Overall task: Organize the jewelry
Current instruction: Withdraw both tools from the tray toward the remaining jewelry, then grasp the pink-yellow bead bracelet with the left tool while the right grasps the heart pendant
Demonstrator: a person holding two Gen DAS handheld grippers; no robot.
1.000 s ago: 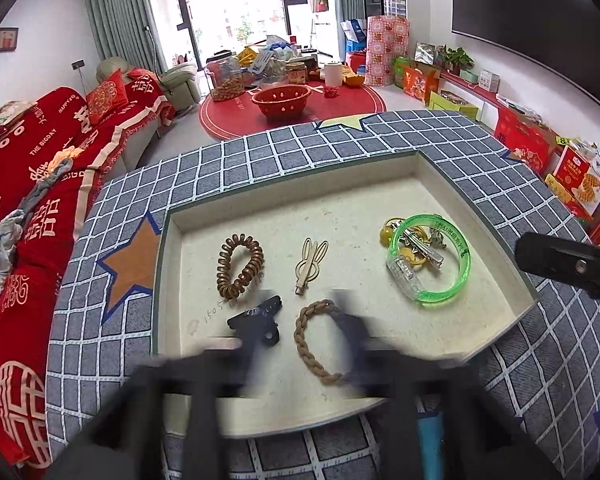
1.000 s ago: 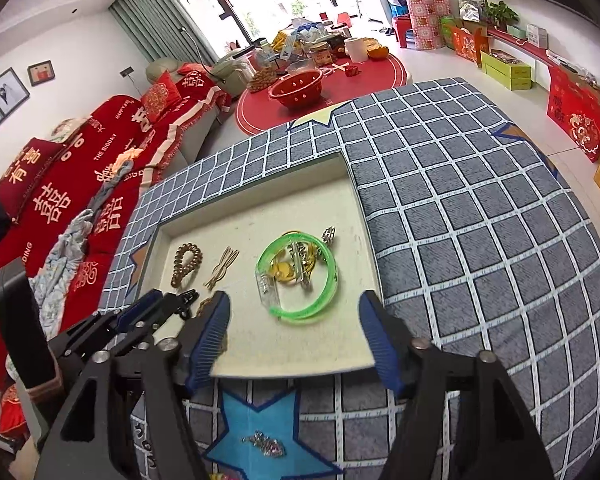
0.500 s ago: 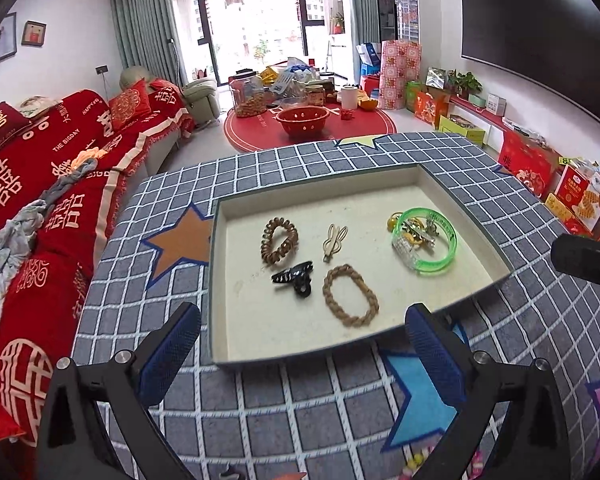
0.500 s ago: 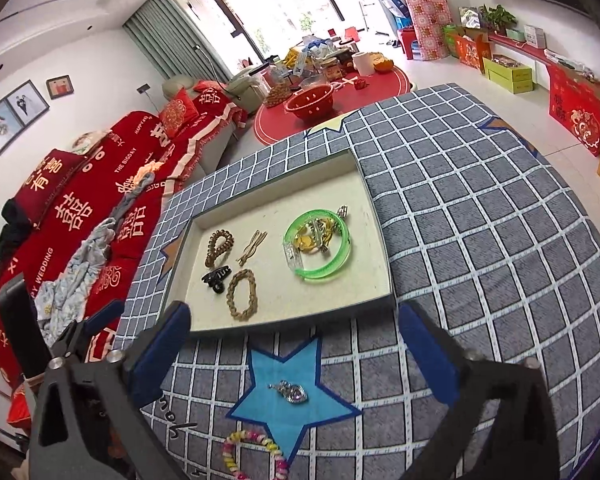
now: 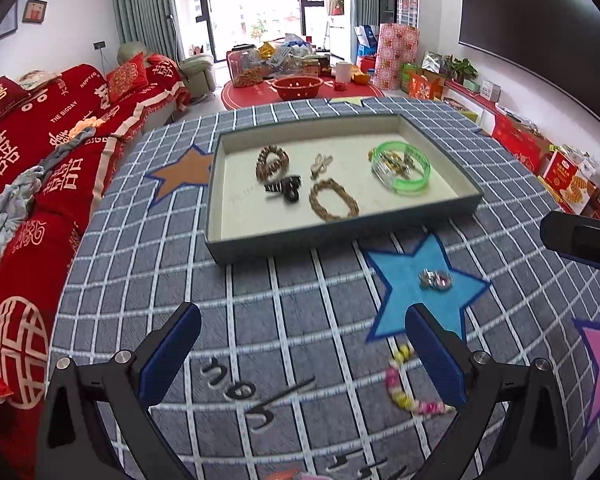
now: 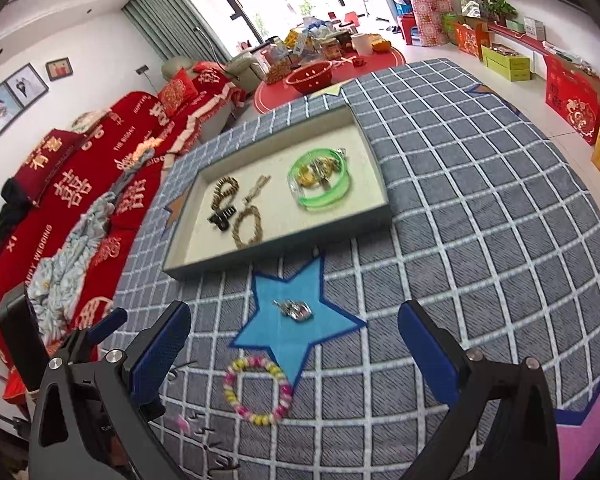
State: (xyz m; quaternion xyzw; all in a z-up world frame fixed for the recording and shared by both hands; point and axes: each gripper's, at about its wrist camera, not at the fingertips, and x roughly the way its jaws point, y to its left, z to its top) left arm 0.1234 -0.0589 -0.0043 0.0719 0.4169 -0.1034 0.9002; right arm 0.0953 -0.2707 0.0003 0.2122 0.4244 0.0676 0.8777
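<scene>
- Both the left gripper (image 5: 302, 334) and the right gripper (image 6: 294, 334) hung with jaws spread wide, holding nothing.
- The tray (image 6: 284, 254) lay far on the bench (image 6: 480, 208), carrying a green bangle (image 6: 319, 184), a black claw clip (image 6: 222, 216) and a braided band (image 6: 247, 227).
- Nearer, outside the tray, lay a silver trinket (image 6: 296, 309) on a blue star and a beaded bracelet (image 6: 258, 388).

Open cloth lying in front of the tray

Bare checked cloth (image 6: 480, 216) is spreading across the right of the frame; the tray (image 6: 284, 248) wall, silver trinket (image 6: 296, 310) and bead bracelet (image 6: 256, 388) are blocking lower centre.
</scene>
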